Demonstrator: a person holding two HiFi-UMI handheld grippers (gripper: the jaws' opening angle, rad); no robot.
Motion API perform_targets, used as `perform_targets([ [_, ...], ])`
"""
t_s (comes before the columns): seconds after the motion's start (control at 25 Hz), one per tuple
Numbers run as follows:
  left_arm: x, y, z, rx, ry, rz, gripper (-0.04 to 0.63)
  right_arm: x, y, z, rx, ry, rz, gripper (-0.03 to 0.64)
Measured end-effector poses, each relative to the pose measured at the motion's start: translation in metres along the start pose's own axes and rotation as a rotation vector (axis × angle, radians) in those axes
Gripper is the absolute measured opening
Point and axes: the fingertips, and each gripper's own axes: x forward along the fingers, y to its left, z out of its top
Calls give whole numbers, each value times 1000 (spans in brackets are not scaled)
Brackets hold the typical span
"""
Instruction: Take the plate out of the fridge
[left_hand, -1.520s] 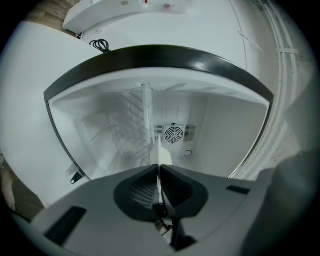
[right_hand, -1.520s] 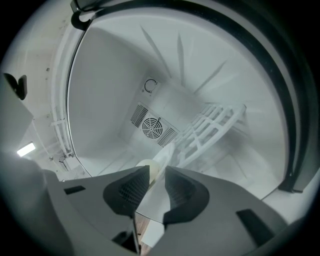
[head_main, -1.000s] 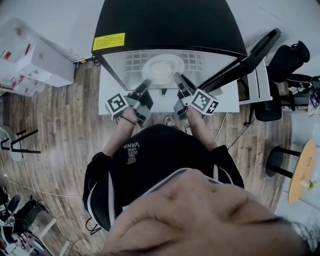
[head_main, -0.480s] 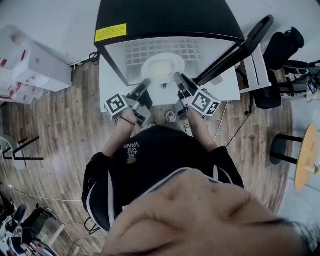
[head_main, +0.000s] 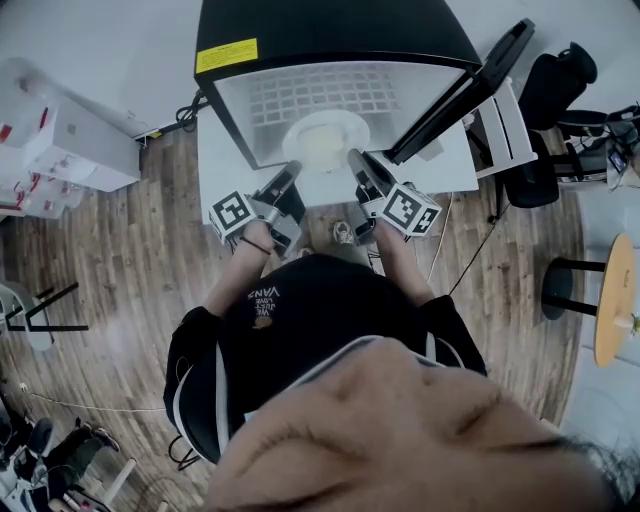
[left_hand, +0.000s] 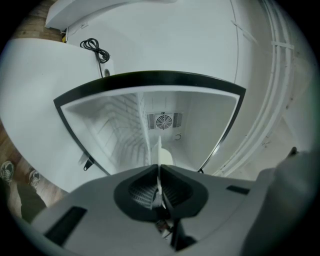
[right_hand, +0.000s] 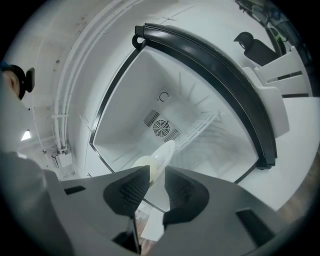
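A white plate (head_main: 325, 138) sits at the front edge of the open black fridge (head_main: 320, 30), held from both sides. My left gripper (head_main: 293, 167) is shut on the plate's left rim. In the left gripper view the plate (left_hand: 161, 154) shows edge-on, pinched in my left gripper (left_hand: 159, 172). My right gripper (head_main: 354, 156) grips the right rim. In the right gripper view the plate (right_hand: 161, 156) runs between the pads of my right gripper (right_hand: 156, 176), with the jaws standing wider. Behind the plate is the white wire shelf (head_main: 310, 95).
The fridge door (head_main: 465, 85) stands open to the right. The fridge rests on a white platform (head_main: 440, 165). White boxes (head_main: 70, 135) lie at the left; a black chair (head_main: 560, 85) and a round wooden table (head_main: 615, 300) stand at the right. A fan grille (left_hand: 163, 121) marks the fridge's back wall.
Both grippers have drawn the plate from deep over the wire shelf to the fridge's front edge. The grips have not changed.
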Motion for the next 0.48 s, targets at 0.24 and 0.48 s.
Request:
perform_targets([
  [0.24, -3, -1, -5, -4, 6, -8, 31, -6, 2, -3, 0, -2, -2, 100],
  [0.48, -2, -2, -7, 8, -3, -13, 31, -7, 0, -2, 2, 0, 12, 100],
])
